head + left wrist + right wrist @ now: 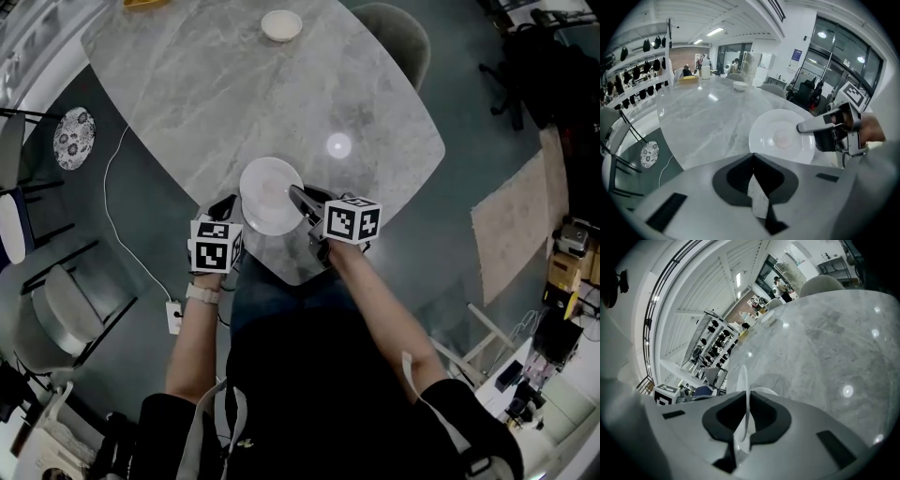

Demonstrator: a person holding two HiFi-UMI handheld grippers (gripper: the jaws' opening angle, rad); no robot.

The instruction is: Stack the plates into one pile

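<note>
Right jaws: my right gripper (298, 197) (745, 413) is clamped on the right-hand rim of the white plate (267, 195) (742, 380). In the right gripper view the rim runs edge-on between the two pads.
Left jaws: my left gripper (225, 208) (753, 159) has its tips drawn together with nothing between them. It sits just beside the plate's near-left edge and is not touching it.
Plate position: over the near corner of the grey marble worktop (206, 84), face up and between my two grippers. The left gripper view shows it (780, 136) roughly level. I cannot tell whether it rests on the worktop or is lifted off it.
Second item: a small white dish (281, 25) (739, 85) stands at the far end of the worktop, well apart from the held plate.
Stack status: the two pieces are not yet in one pile.
</note>
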